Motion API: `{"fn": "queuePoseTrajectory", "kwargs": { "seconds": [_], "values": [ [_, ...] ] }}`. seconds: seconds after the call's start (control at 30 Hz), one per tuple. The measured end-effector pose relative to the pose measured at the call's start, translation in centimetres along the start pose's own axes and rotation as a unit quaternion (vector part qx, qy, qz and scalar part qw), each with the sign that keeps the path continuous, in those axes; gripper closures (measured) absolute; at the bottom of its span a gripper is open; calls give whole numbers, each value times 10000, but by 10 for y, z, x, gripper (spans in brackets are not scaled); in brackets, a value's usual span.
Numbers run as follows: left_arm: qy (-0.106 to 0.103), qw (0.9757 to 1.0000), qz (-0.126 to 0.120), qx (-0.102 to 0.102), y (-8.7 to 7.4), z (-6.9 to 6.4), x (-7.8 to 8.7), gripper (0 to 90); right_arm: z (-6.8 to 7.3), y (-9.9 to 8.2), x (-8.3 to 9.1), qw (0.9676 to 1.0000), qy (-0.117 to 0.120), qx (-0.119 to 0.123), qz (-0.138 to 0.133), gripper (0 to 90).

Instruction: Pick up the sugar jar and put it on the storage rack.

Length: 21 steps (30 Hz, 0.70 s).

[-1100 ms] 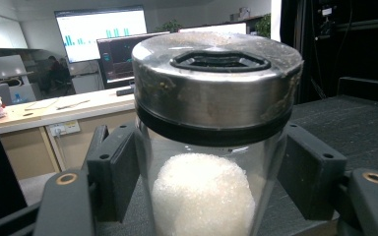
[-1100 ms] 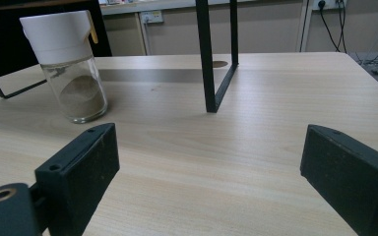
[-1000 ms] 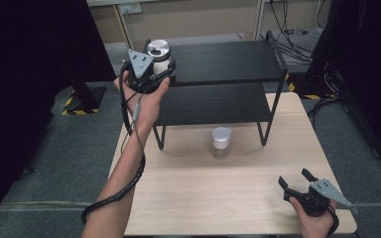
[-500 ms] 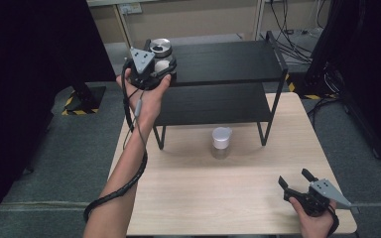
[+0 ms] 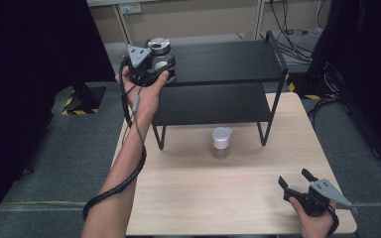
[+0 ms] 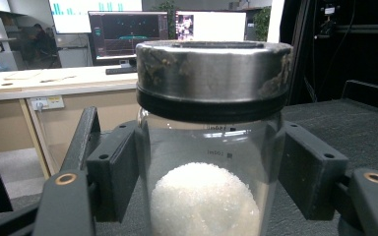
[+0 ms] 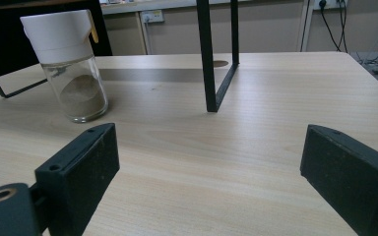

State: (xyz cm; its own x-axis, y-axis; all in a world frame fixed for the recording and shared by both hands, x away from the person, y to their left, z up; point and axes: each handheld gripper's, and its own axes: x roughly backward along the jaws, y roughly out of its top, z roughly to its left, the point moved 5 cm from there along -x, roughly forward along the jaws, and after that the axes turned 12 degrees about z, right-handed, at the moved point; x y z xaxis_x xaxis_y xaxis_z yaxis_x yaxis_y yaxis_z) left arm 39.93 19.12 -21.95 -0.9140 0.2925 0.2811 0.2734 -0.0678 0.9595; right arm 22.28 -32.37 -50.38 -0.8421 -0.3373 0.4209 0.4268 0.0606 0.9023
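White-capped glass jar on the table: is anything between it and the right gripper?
Nothing visible. The open right gripper faces the white-capped glass jar across bare wooden table; the black metal shelf rack's leg stands off to one side.

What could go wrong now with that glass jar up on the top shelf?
The left hand-held gripper clamps the metal-lidded glass jar on smooth glass below the lid, so it might slip if lifted quickly. The jar sits near the left end of the black shelf, so a sideways nudge could send it off the edge. The right hand-held gripper rests open on the table, too far off to catch it.
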Motion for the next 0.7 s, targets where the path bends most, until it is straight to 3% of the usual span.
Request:
{"fn": "queuePoseTrajectory", "kwargs": {
  "seconds": [0.13,0.33,0.7],
  "values": [
    [57,9999,-94,-50,-2,-1,-1,288,0,0,0,10000,3,-14,-3,80],
    [267,9992,-253,-155,-5,-7,0,141,-1,0,0,10000,8,-18,-17,80],
    [393,9982,-388,-224,-9,-12,16,117,-1,0,0,10000,6,-20,-14,80]
  ]
}}
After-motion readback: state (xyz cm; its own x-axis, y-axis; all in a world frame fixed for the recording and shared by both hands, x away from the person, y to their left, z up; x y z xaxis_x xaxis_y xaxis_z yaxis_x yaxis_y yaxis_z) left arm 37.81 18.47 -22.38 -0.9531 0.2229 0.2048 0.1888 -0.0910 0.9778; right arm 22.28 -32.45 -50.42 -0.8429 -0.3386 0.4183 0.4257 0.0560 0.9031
